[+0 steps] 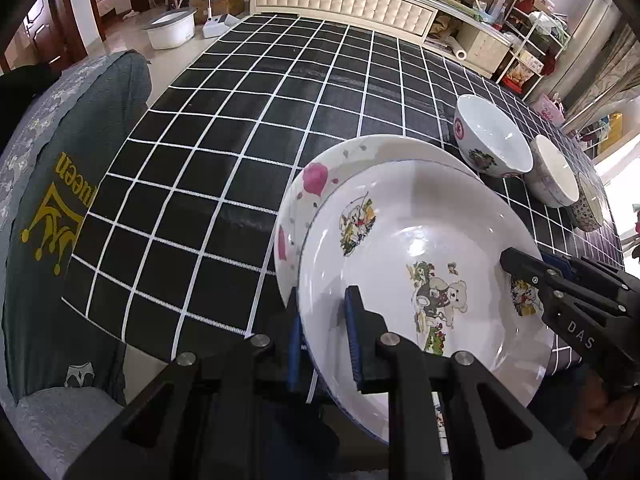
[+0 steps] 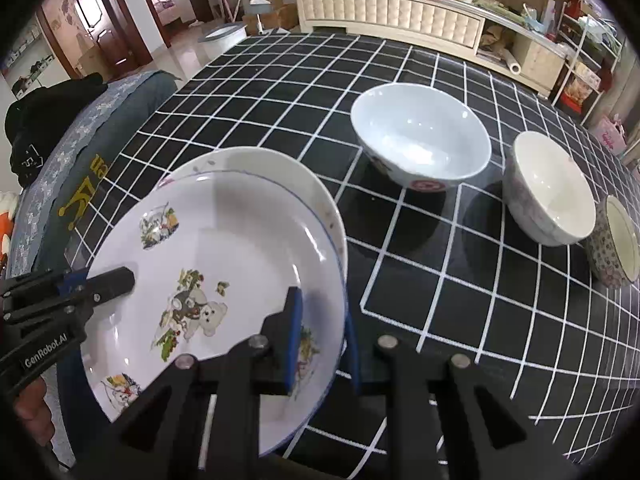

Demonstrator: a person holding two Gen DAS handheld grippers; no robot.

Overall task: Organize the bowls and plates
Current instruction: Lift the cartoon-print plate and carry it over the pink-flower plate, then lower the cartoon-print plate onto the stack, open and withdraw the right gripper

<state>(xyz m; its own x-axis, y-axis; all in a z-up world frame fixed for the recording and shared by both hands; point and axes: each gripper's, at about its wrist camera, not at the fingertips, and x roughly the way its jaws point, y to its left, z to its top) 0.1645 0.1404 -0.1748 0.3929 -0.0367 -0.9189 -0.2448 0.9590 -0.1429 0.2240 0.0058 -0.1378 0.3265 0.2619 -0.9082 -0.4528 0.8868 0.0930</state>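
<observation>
**Both claws hold one cartoon plate over a second plate**

The left gripper (image 1: 322, 344) is closed narrow on the left rim of the cartoon plate (image 1: 420, 280): one blue pad lies inside the plate, the other one under its edge. The right gripper (image 2: 322, 340) grips the opposite rim of the same plate in the same way, one pad on the white inner face and one outside the rim. So the plate is between the two claws, and each claw is seen at the far side in the other camera.

Directly behind and under the held plate is the pink-flower plate (image 1: 320, 176); only its far edge shows. I cannot tell if the two plates touch.

Ahead of the right claw, on the black checked tablecloth (image 2: 400, 272), stand three bowls in a row: the large white bowl (image 2: 420, 136), beside it the grey-patterned bowl (image 2: 548, 188), and just beside that the small floral bowl (image 2: 616, 240) at the edge of the picture.

To the left of the left claw a dark green cloth (image 1: 60, 208) with yellow print covers a chair.
</observation>
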